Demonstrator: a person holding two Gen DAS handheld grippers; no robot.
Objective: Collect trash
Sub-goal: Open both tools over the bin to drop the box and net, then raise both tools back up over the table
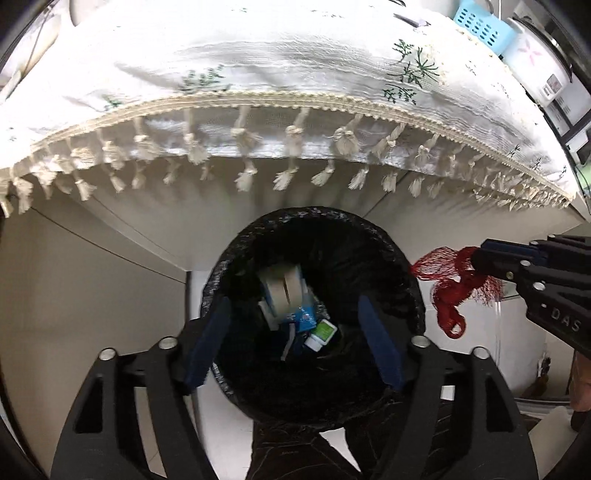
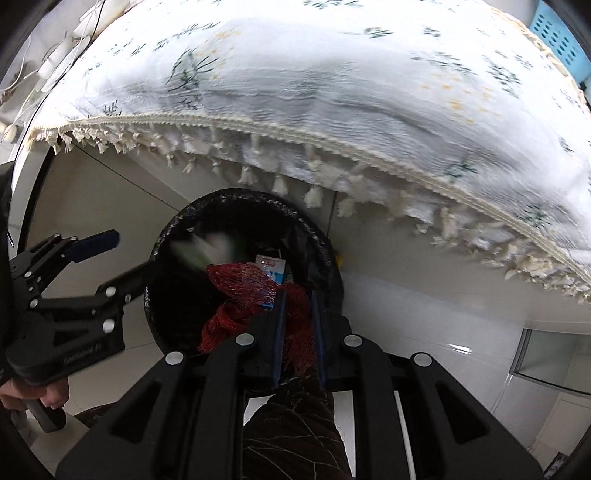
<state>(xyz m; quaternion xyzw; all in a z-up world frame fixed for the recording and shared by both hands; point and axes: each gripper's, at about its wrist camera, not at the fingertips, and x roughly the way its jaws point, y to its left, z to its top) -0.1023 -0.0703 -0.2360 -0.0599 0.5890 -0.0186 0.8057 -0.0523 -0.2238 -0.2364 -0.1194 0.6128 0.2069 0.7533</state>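
Observation:
A black-lined trash bin (image 1: 402,258) stands on the floor under the table edge; it also shows in the right wrist view (image 2: 162,236). Inside lie a tape roll (image 1: 282,291), a blue packet (image 1: 304,317) and a small green-and-white container (image 1: 323,332). My left gripper (image 1: 295,343) is open and empty right above the bin mouth. My right gripper (image 2: 298,317) is shut on a red mesh net bag (image 2: 251,286), which hangs over the bin's right side; the bag also shows in the left wrist view (image 1: 452,284). A blurred pale item (image 2: 207,249) is in the bin.
A table with a white floral, tasselled cloth (image 1: 280,70) overhangs the bin. A blue basket (image 1: 480,26) and a white rice cooker (image 1: 535,59) stand at its far right. A patterned dark trouser leg (image 2: 291,424) is below the bin. White floor tiles (image 2: 424,332) surround it.

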